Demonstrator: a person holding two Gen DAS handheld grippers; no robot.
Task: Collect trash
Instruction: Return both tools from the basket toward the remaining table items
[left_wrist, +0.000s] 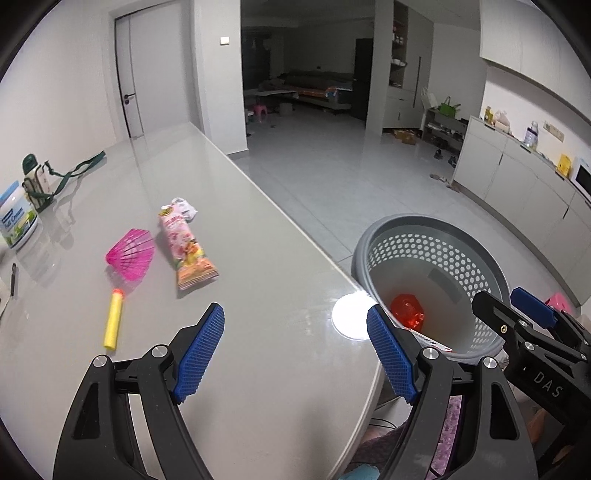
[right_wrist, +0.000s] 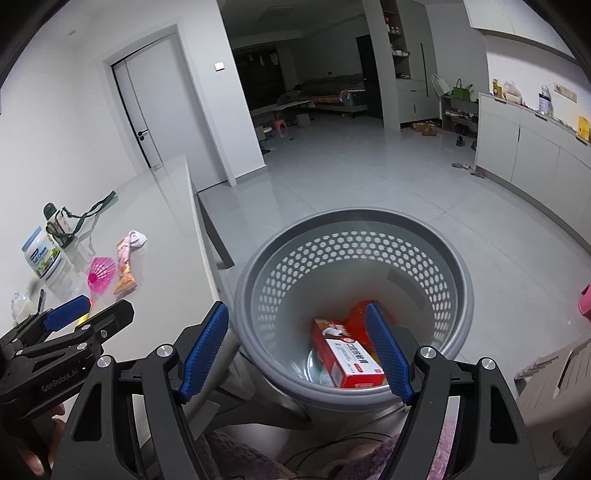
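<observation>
A glossy grey tabletop (left_wrist: 229, 229) runs toward a white door, with pale floor tiles and a dim room beyond. Off its near corner stands a grey perforated basket (right_wrist: 458, 266) on the floor, holding a red-and-white carton (right_wrist: 343, 354) and a crumpled red wrapper (left_wrist: 406, 310). Still on the tabletop lie a pink snack packet (left_wrist: 186, 247), a scrap of white paper (left_wrist: 184, 207) touching its far end, a pink plastic fan-shaped piece (left_wrist: 131, 251) just beside it, and a yellow foam dart (left_wrist: 112, 319) nearer. The right gripper (right_wrist: 297, 350) hangs over the basket with its jaws wide and empty. The left gripper (left_wrist: 295, 354) hovers above the tabletop's corner, jaws likewise wide, holding nothing. A milk powder tin (left_wrist: 16, 218) and a strapped bottle (left_wrist: 35, 182) stand at the far left.
</observation>
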